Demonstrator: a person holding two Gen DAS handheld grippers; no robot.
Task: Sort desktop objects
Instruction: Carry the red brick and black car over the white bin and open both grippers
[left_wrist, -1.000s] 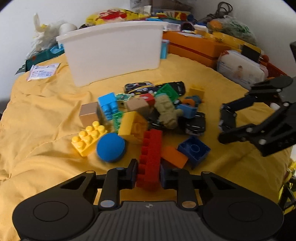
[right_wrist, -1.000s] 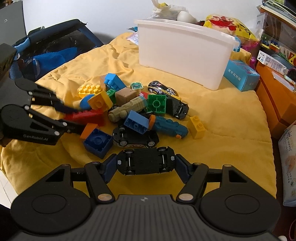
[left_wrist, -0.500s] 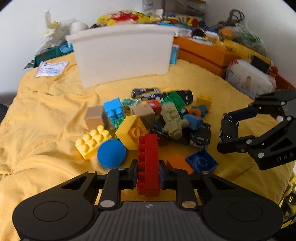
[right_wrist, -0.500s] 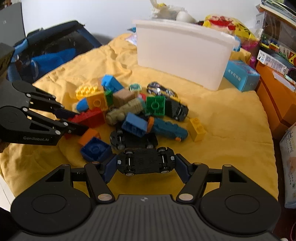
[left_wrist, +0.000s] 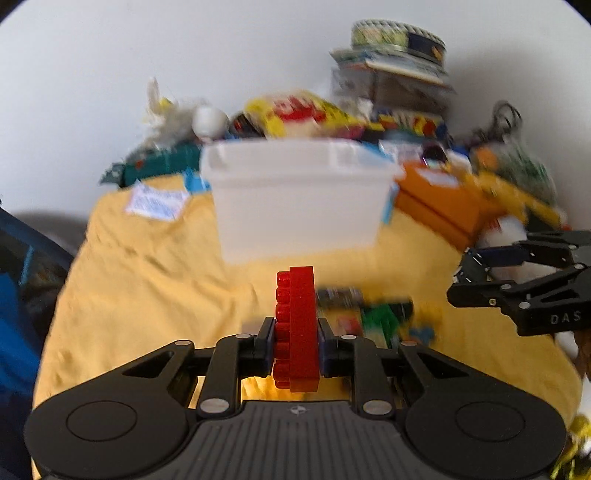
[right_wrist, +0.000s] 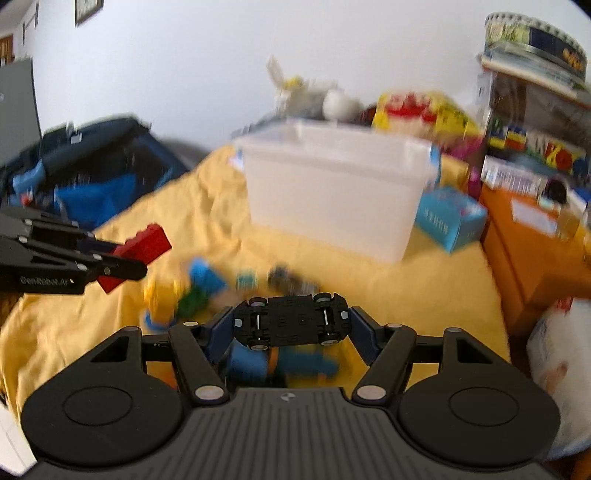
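Observation:
My left gripper (left_wrist: 296, 343) is shut on a long red brick (left_wrist: 297, 328) and holds it upright above the toy pile, facing the white bin (left_wrist: 299, 199). From the right wrist view the red brick (right_wrist: 142, 251) sticks out of the left gripper (right_wrist: 110, 266) at the left. My right gripper (right_wrist: 290, 325) is shut on a black toy car (right_wrist: 291, 319), held upside down with wheels up, above the pile. The white bin (right_wrist: 332, 199) stands beyond it. The right gripper (left_wrist: 480, 277) shows at the right of the left wrist view. The frames are blurred.
A pile of bricks and toy cars (right_wrist: 207, 288) lies on the yellow cloth (left_wrist: 147, 280) below both grippers. An orange box (left_wrist: 439, 199) and a blue tissue box (right_wrist: 450, 218) stand right of the bin. A dark blue bag (right_wrist: 92, 173) sits at the left.
Both grippers have lifted off the pile and tilted up toward the white bin, the left with the red brick, the right with the black car.

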